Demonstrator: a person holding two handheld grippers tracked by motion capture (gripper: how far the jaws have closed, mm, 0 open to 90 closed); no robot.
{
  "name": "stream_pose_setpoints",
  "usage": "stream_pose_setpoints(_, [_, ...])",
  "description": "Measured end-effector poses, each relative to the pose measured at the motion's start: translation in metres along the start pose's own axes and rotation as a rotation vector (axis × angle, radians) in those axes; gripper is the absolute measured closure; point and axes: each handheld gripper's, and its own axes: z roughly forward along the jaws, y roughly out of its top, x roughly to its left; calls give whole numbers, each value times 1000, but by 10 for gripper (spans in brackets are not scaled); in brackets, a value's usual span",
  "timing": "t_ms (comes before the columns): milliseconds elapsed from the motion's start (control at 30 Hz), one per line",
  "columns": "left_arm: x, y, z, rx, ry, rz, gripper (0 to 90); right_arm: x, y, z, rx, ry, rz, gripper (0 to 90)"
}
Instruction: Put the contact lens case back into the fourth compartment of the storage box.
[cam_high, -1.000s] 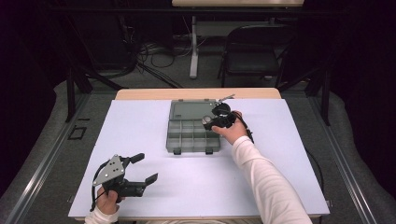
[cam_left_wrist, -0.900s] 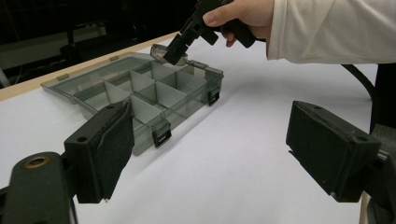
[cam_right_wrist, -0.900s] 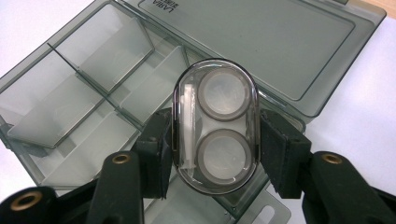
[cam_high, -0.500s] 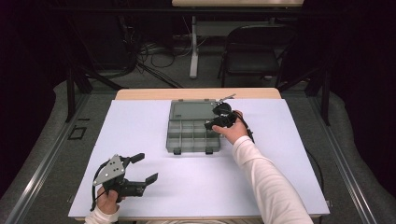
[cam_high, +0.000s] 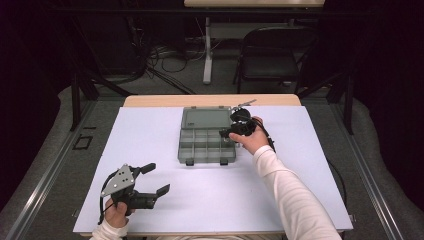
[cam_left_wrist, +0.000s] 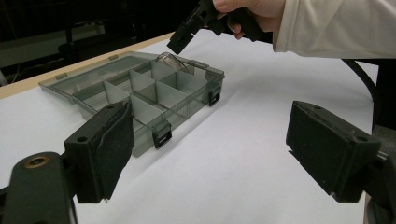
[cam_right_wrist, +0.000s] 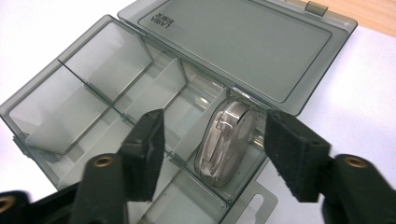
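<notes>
I can see raised lettering moulded into the flat, opened lid of the smoky grey transparent plastic compartment box (cam_right_wrist: 243, 51), upside down from my right gripper view; it's too faint to read for certain. Nothing else carries text.

Round case (cam_right_wrist: 227, 140) in organizer box (cam_right_wrist: 84, 107) compartment
</notes>
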Motion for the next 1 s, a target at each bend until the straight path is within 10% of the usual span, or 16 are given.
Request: stream_pose_setpoints(1000, [0, -1, -1, 6, 10, -4, 159, 7, -1, 2, -40, 57, 27, 357])
